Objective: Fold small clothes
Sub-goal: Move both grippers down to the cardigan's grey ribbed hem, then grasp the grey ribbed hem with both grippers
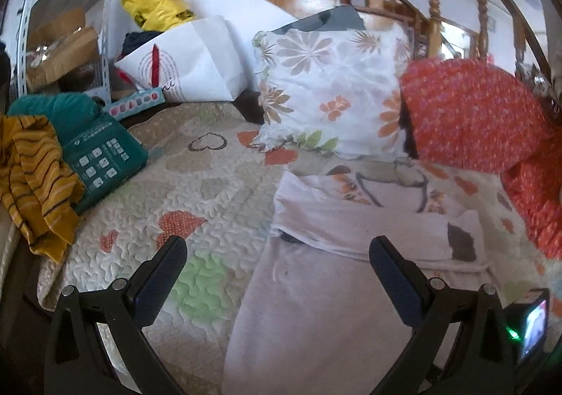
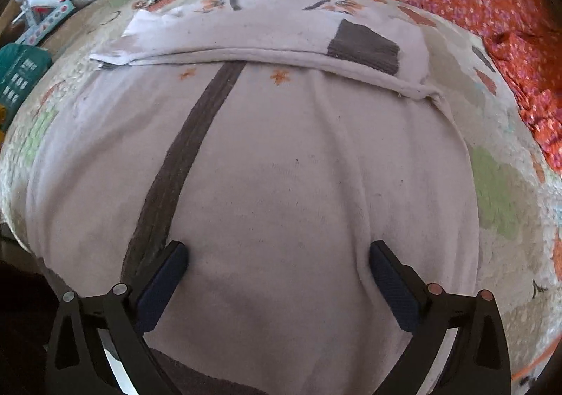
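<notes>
A pale lilac garment (image 2: 281, 166) with a dark brown stripe (image 2: 182, 163) and a brown cuff (image 2: 365, 47) lies spread on the quilted bedspread; its far part is folded over itself. It also shows in the left wrist view (image 1: 316, 307). My right gripper (image 2: 279, 265) is open just above the garment's near part, holding nothing. My left gripper (image 1: 277, 254) is open over the garment's left edge and the quilt (image 1: 182, 191), holding nothing.
A floral pillow (image 1: 330, 85) and an orange flowered blanket (image 1: 474, 114) lie beyond the garment. A mustard striped garment (image 1: 35, 177), a teal box (image 1: 102, 163) and a white paper bag (image 1: 196, 61) sit at the left. The other gripper's screen (image 1: 530, 324) shows at the right.
</notes>
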Motion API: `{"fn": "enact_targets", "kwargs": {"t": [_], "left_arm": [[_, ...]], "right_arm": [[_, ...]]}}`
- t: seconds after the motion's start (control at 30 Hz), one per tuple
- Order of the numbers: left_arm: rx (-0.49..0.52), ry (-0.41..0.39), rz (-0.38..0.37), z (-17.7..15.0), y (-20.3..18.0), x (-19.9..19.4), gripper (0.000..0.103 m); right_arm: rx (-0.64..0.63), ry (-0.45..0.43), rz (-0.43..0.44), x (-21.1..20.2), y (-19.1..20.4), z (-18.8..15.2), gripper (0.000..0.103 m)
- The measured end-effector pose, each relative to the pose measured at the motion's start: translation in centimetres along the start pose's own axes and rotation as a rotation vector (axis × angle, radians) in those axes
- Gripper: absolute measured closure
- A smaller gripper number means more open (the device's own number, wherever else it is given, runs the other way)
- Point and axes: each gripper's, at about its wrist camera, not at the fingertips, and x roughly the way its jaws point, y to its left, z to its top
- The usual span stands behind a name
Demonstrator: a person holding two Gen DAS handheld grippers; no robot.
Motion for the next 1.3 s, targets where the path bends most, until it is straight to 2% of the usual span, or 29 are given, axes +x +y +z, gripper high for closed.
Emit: {"fn": "enact_targets", "kwargs": {"t": [0.13, 0.23, 0.3, 0.33, 0.37, 0.43, 0.47, 0.5, 0.6, 0.73, 0.77, 0.83, 0.93, 1.07, 1.2, 1.23, 1.3], "left_arm": [[-0.015, 0.017, 0.007, 0.4, 0.8, 0.4, 0.000], [-0.014, -0.006, 0.031, 1.1, 0.9, 0.9, 0.000], [-0.006, -0.076, 0.075, 2.8, 0.7, 1.5, 0.000], [0.013, -0.132, 0.120, 4.1, 0.5, 2.1, 0.000], [0.031, -0.157, 0.148, 4.8, 0.3, 2.5, 0.000], [0.067, -0.172, 0.207, 6.1, 0.1, 3.9, 0.000], [0.072, -0.159, 0.207, 6.7, 0.2, 4.8, 0.000], [0.069, -0.136, 0.190, 7.1, 0.3, 5.6, 0.000], [0.033, -0.025, 0.125, 6.9, 1.2, 8.1, 0.000], [-0.004, 0.170, 0.050, 5.3, 1.6, 11.1, 0.000], [-0.005, 0.189, 0.027, 5.0, 1.6, 11.4, 0.000], [0.004, 0.200, 0.032, 4.6, 1.7, 11.7, 0.000], [0.044, 0.247, 0.046, 3.8, 1.9, 12.4, 0.000], [0.062, 0.332, 0.013, 1.9, 2.7, 13.6, 0.000], [0.112, 0.380, -0.010, -0.8, 3.4, 14.2, 0.001], [0.107, 0.412, -0.027, -1.6, 3.8, 14.3, 0.002], [0.064, 0.481, -0.072, -2.7, 4.5, 14.5, 0.023]], "right_arm": [[-0.008, 0.071, -0.008, 0.4, 0.1, 1.0, 0.000], [-0.012, 0.089, -0.008, 0.4, 0.0, 1.2, 0.000], [-0.018, 0.082, -0.013, 0.3, 0.1, 1.2, 0.000], [-0.022, 0.077, -0.015, 0.3, 0.1, 1.3, 0.000], [-0.025, 0.070, -0.015, 0.1, 0.1, 1.3, 0.001], [-0.028, 0.044, -0.024, -0.8, 0.3, 1.4, 0.015], [-0.032, 0.020, -0.036, -1.6, 0.1, 1.6, 0.025], [-0.035, -0.001, -0.051, -2.3, -0.1, 1.8, 0.030], [-0.047, -0.084, -0.109, -5.0, -1.8, 2.3, 0.034], [0.029, -0.088, -0.176, -5.5, -6.2, 3.6, 0.034], [0.055, -0.077, -0.185, -5.3, -7.3, 3.8, 0.034], [0.118, -0.049, -0.196, -4.2, -9.4, 4.5, 0.034], [0.200, -0.004, -0.125, -2.7, -11.5, 4.8, 0.034], [0.247, 0.049, -0.050, -0.6, -12.2, 3.4, 0.034], [0.232, 0.013, -0.034, -0.8, -11.8, 1.7, 0.032], [0.240, 0.009, -0.014, -1.0, -11.8, 1.3, 0.031], [0.266, 0.002, 0.027, -1.4, -12.1, 0.4, 0.031]]}}
